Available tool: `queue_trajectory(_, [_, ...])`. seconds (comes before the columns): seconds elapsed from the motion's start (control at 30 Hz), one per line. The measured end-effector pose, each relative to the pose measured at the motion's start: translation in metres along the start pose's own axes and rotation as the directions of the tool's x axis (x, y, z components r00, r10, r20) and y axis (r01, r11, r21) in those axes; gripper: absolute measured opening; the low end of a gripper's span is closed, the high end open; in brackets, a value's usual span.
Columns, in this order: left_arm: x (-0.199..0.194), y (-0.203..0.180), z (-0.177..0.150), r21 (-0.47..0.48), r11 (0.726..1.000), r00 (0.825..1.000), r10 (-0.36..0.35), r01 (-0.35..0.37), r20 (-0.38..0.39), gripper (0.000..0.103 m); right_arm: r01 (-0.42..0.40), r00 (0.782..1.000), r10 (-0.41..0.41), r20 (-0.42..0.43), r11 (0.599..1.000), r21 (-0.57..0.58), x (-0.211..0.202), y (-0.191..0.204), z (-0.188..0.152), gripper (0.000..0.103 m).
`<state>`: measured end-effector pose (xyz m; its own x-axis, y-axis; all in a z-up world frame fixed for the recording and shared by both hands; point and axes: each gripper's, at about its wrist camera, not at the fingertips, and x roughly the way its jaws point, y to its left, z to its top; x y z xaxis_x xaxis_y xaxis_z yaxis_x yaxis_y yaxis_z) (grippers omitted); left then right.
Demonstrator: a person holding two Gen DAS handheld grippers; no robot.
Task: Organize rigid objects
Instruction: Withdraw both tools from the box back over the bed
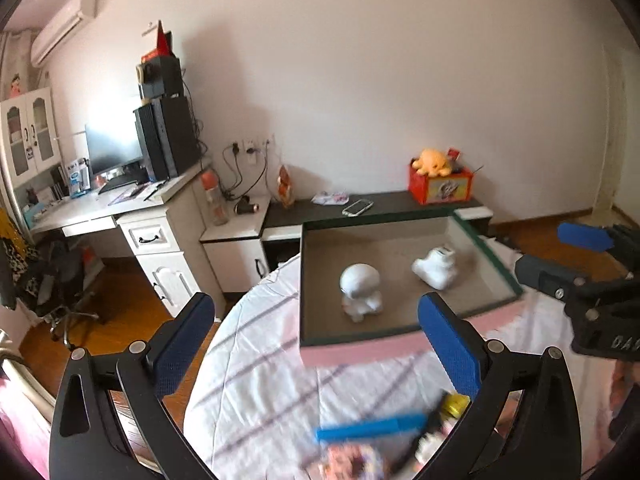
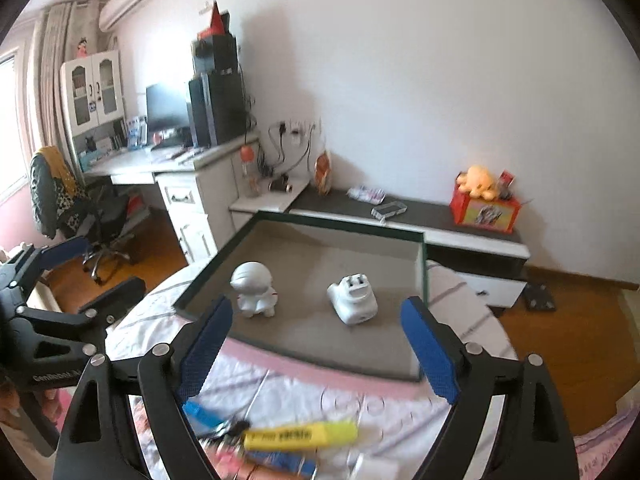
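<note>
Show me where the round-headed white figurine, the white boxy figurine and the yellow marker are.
Round-headed white figurine (image 2: 256,290): right wrist view, on its body.
White boxy figurine (image 2: 354,300): right wrist view, on its top.
Yellow marker (image 2: 300,435): right wrist view, on its barrel.

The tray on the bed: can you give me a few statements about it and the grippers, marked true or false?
1. Two white figures, one and another, stand in the tray. True.
2. The left gripper holds a figure. False: its jaws are open and empty.
3. The right gripper is open. True.
4. A yellow marker lies in the tray. False: it lies on the bed, in front of the tray.
5. The orange plush sits in the tray. False: it sits on a red box by the wall.
</note>
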<state>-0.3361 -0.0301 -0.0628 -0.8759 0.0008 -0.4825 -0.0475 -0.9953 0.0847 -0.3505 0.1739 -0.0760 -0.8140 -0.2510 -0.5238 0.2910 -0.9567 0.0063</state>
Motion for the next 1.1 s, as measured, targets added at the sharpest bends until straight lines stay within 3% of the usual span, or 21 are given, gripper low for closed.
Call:
queue_trajectory(0.2, [-0.060,-0.008,-0.022,-0.018,1.000,0.998,-0.002,0.003,0.056,0.103,0.097,0.993,-0.097,0.067,0.995,-0.001,-0.052,0.017,-0.029,0.088])
queue_trajectory(0.4, [-0.107,-0.010,-0.048,-0.058,0.998,0.995,-0.014,0.019,0.096,0.103,0.140,0.979,-0.145,0.142,0.989,0.041,-0.100,0.024,-0.054,0.088])
queue_trajectory(0.47, [-0.116,-0.013,-0.053,-0.058,0.998,0.994,-0.010,0.016,0.107,0.103,0.153,0.975,-0.157,0.155,0.987,0.043,-0.112,0.025,-0.061,0.091])
queue_trajectory(0.5, [-0.122,-0.014,-0.055,-0.053,0.998,0.993,-0.008,0.015,0.115,0.103,0.159,0.974,-0.164,0.157,0.986,0.046,-0.116,0.026,-0.063,0.102])
queue_trajectory(0.63, [-0.130,-0.019,-0.061,-0.032,0.999,0.994,-0.009,0.013,0.110,0.103,0.157,0.969,-0.162,0.186,0.987,0.039,-0.133,0.029,-0.072,0.103])
queue_trajectory(1.1, [-0.138,-0.022,-0.066,-0.019,1.000,0.995,-0.007,0.009,0.097,0.103,0.157,0.975,-0.161,0.151,0.987,0.040,-0.135,0.031,-0.083,0.103])
